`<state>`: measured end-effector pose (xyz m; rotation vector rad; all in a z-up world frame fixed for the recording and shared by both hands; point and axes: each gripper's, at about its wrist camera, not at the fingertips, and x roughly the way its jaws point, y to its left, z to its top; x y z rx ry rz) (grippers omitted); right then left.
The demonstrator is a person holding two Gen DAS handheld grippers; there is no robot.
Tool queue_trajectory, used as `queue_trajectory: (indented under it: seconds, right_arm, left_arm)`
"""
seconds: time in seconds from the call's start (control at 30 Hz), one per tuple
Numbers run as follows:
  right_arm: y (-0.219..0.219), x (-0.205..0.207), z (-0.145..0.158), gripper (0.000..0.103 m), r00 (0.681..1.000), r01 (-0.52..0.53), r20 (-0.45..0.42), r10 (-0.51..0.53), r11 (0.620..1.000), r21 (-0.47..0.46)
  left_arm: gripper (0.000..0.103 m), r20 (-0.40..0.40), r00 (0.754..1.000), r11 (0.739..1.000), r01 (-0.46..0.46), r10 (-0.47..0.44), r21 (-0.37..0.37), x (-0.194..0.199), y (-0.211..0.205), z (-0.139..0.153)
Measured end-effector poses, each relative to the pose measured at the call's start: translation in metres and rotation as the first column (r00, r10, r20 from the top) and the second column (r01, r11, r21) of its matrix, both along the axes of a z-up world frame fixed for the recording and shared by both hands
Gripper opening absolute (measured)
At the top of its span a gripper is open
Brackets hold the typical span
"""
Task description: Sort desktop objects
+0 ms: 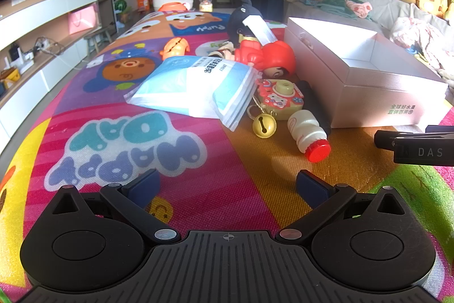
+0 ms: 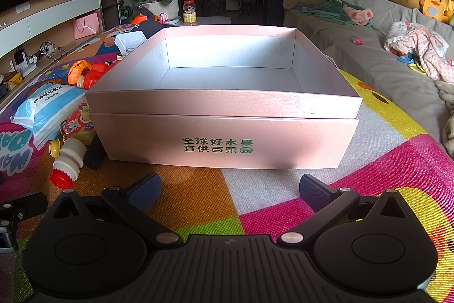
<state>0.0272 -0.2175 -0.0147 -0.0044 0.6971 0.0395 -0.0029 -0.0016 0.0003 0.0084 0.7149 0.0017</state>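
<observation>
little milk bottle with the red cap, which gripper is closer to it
Left. The left gripper faces the bottle just ahead; the right gripper fronts the pink box, bottle off to its left.

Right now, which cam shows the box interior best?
Right wrist: it faces the pink box head-on and sees down to its bare floor. Left wrist catches the box obliquely at right, showing mostly outer walls and glare.
</observation>
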Motion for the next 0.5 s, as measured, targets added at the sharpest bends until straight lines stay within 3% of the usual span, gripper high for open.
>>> queue_trajectory:
  seconds: [0.5]
  right_arm:
    - [0.0008, -0.0007, -0.0018, 0.103, 1.0, 0.001, 0.001, -0.001, 1.0, -0.001]
  left_arm:
    - [0.103, 0.0, 1.0, 1.0, 0.001, -0.001, 0.0, -0.0001, 0.0, 0.0001]
